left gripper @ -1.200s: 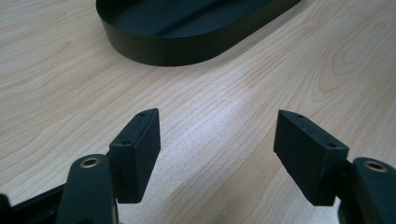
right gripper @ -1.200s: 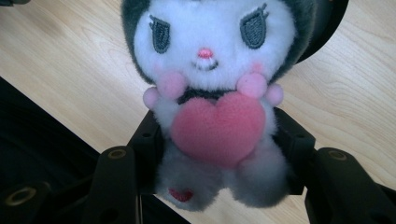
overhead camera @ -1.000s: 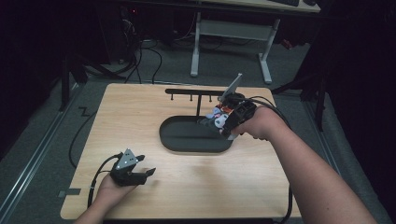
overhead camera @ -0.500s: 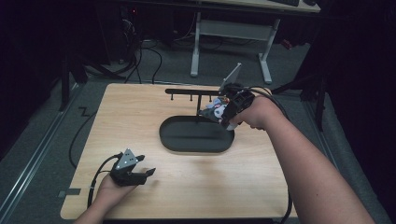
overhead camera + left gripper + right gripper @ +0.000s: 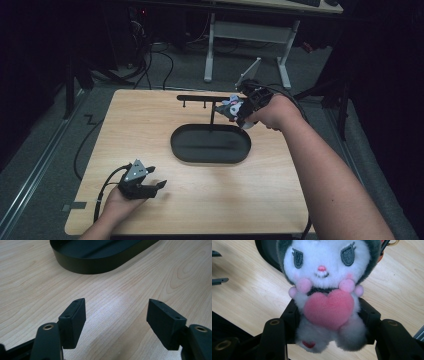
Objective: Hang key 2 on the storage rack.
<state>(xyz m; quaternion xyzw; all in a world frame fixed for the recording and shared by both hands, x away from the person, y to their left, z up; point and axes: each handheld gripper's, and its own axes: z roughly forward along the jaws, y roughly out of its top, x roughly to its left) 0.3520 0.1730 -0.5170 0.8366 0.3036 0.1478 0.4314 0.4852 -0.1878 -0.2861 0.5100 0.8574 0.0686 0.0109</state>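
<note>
The plush toy point(image 5: 325, 295), soft and light, sat pinched at its body in the right tool point(image 5: 239, 111), up by the black hook rack point(image 5: 202, 99) behind the tray point(image 5: 210, 145). It would squash easily, so the torso looked the safest hold. The left tool point(image 5: 145, 186) rested spread on the worktop point(image 5: 150, 130).

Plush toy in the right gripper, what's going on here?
A person works at a wooden table with a gripper in each hand. The right gripper is clamped on a small plush toy, white with a pink heart, held in the air beside the black hook rack that rises behind the oval black tray. The left gripper rests low on the near left of the table, jaws open with nothing between them. The tray looks empty.
</note>
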